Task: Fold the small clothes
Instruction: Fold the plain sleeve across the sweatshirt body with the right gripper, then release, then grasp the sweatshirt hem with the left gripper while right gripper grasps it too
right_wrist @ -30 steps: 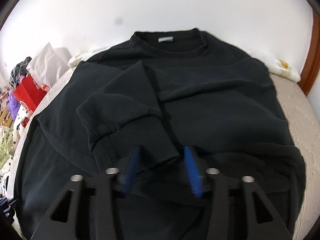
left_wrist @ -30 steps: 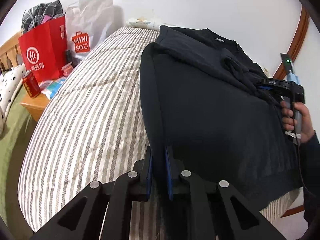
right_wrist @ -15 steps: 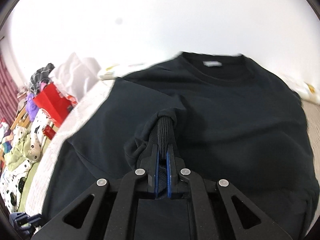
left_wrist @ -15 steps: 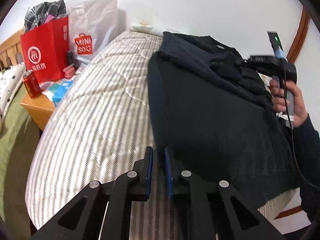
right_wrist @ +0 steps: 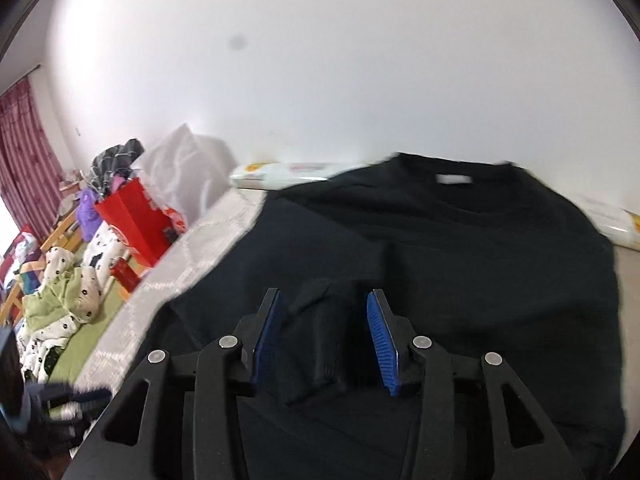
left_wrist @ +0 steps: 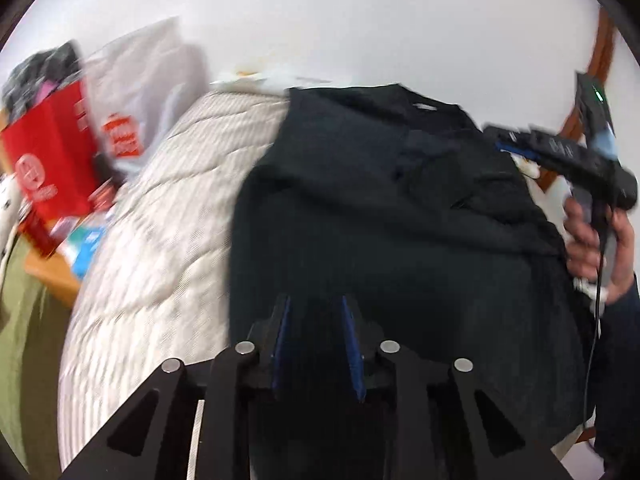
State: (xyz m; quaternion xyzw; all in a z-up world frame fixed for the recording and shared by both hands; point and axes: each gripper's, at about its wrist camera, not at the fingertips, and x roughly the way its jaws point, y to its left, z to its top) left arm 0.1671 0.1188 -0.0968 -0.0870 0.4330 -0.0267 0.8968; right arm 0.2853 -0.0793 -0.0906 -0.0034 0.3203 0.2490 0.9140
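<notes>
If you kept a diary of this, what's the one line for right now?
fold sweater | left claw: opening, empty | right claw: opening, cuff between, unpinched | on bed

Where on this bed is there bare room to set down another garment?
The striped bedcover lies bare between the black sweater and the bed's edge by the red bag. A narrower bare strip shows beyond the sweater's other side. The bedside table with the bags is crowded.
</notes>
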